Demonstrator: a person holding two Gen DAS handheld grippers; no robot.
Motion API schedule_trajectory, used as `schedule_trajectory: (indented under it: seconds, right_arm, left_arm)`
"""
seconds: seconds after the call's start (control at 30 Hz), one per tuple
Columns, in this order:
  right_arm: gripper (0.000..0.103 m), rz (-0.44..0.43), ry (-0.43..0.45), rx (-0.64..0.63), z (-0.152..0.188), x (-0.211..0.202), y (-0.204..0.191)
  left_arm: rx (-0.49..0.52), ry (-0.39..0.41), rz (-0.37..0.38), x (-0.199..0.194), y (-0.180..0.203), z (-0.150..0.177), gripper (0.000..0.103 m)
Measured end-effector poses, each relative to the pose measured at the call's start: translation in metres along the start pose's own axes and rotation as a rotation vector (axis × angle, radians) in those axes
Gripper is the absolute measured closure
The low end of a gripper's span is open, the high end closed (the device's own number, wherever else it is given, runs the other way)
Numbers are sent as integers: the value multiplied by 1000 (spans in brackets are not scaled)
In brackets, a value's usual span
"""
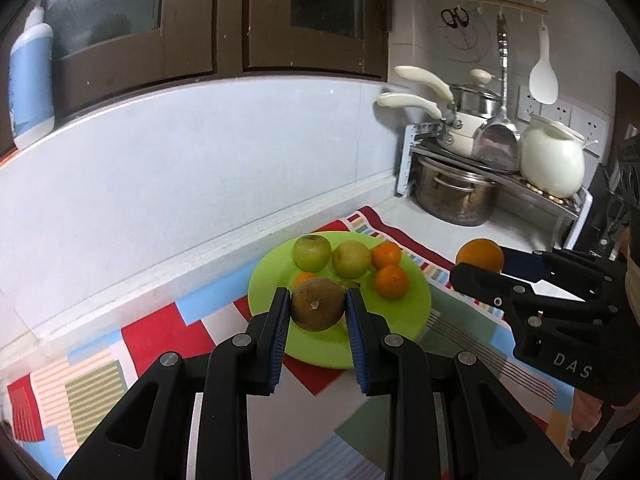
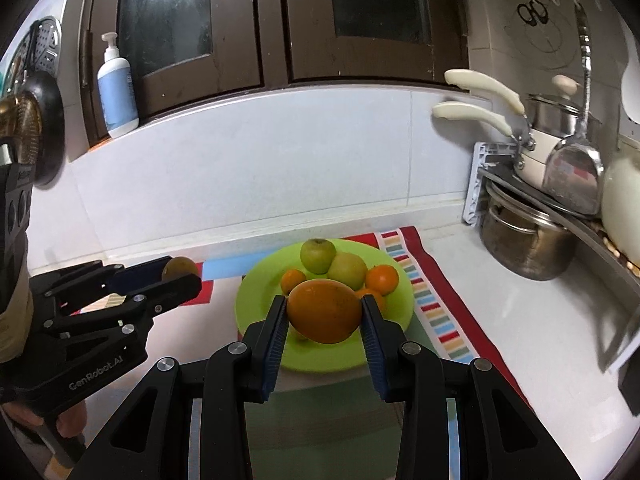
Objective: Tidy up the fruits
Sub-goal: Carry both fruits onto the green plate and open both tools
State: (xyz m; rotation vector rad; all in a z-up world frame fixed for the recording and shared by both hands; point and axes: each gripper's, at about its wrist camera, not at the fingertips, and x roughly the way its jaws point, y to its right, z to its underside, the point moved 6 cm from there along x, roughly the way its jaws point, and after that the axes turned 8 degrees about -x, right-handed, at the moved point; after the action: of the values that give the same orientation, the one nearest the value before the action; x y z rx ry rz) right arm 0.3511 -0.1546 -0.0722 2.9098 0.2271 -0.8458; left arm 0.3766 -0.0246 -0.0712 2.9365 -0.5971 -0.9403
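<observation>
White countertop (image 2: 500, 320) carries a striped cloth (image 1: 160, 336) below brown cabinets (image 2: 280, 20).

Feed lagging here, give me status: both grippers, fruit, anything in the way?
Left gripper shut on brown fruit. Right gripper shut on large orange. Both over green plate, already crowded with apples and oranges.

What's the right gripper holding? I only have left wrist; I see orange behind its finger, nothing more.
Observer: An orange, clamped between both pads of the right gripper, above the green plate.
Operator: Anything left of the plate I can't see?
Observer: A pump bottle stands on the ledge, and a dark round utensil hangs at the far left edge.
Operator: How does my left gripper look from there?
Observer: The left gripper is shut on the brown fruit, held left of the plate.
</observation>
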Motion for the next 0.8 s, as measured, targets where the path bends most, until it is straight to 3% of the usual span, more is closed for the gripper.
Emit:
schedule_trajectory:
  seconds: [0.47, 0.8]
  right_arm:
    - [66, -29, -85, 21, 9, 78, 6]
    - [66, -37, -138, 32, 19, 112, 9]
  left_arm:
    - [-15, -87, -17, 70, -30, 4, 75]
    - [-20, -156, 7, 110, -35, 12, 75]
